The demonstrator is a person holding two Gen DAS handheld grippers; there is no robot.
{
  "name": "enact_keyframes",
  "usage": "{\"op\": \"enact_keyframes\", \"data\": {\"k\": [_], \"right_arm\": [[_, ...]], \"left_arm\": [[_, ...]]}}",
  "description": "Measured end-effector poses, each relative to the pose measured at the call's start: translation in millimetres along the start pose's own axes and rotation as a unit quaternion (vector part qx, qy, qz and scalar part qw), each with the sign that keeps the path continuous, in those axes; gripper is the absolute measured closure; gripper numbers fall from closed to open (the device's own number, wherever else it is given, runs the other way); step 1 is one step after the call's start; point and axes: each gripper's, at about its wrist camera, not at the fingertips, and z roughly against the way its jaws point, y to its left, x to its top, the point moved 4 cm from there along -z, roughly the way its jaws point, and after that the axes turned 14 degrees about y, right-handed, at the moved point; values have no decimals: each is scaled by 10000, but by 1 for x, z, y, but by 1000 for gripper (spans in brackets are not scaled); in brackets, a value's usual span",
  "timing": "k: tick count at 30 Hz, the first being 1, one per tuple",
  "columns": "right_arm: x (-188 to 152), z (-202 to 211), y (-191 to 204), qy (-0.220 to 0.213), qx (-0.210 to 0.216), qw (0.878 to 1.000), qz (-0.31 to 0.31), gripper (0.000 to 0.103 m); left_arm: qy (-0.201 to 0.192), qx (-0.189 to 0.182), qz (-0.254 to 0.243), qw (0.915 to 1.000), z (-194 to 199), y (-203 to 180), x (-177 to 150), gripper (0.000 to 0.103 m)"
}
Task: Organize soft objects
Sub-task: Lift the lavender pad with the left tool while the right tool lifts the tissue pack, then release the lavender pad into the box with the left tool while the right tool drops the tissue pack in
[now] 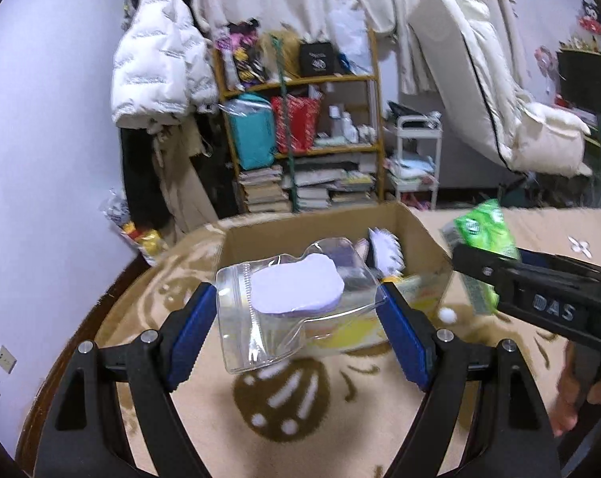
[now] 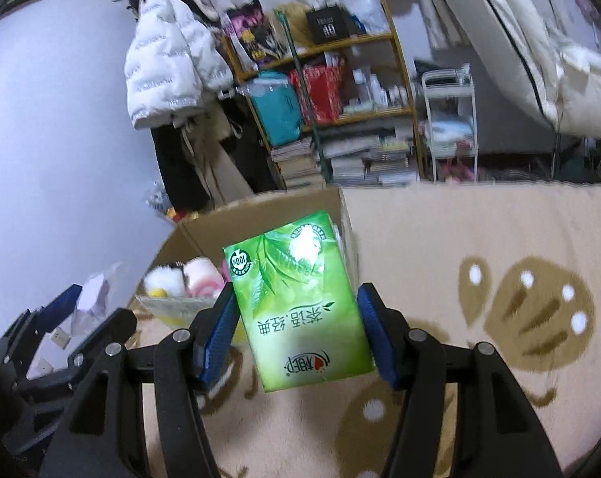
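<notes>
The left gripper (image 1: 298, 310) holds a clear plastic zip bag with a flat pale purple pad inside (image 1: 288, 298). Its blue fingers (image 1: 190, 330) press on the bag from both sides, and the bag hangs in the air in front of the open brown cardboard box (image 1: 416, 227). It is likely held up there so it can go into the box next.

The right gripper (image 2: 296, 330) holds a green soft pack of tissues with leaf pictures (image 2: 304, 302). The blue pads (image 2: 218, 334) squeeze the pack on its two long sides, so it stays up and does not slip. This pack is also in the air, just in front of the box's near corner — it looks ready to go in too.

Inside the box there are already soft things: a white fluffy toy (image 2: 163, 279) and a pink and white rolled cloth (image 2: 202, 279). The box sits on a cream blanket with brown paw prints (image 2: 479, 239).

The two grippers are close, side by side, so they could bump at the box. The box wall is tall — each thing must go over it. Behind the box stand a messy wooden shelf of books and bags (image 1: 300, 127) and a white puffy coat (image 1: 161, 67), well away.
</notes>
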Motion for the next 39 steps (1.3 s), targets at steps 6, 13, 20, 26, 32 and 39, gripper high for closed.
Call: {"op": "enact_keyframes", "data": {"k": [6, 13, 20, 26, 32, 39], "right_arm": [[18, 6, 15, -266, -24, 9993, 263, 39], [42, 4, 21, -401, 17, 9982, 456, 39], [64, -12, 27, -435, 109, 9973, 577, 39], [63, -37, 22, -321, -112, 9982, 488, 39], [61, -50, 13, -172, -25, 9992, 354, 39], [65, -61, 13, -29, 150, 9992, 365, 39]], "left_arm": [[-167, 288, 90, 9994, -1, 24, 17, 22], [-429, 384, 145, 9982, -1, 43, 45, 22], [-316, 374, 47, 9988, -27, 51, 61, 22], [-193, 405, 118, 9989, -51, 54, 61, 22], [-71, 364, 108, 9993, -73, 50, 62, 22], [109, 427, -30, 9990, -91, 43, 61, 21]]}}
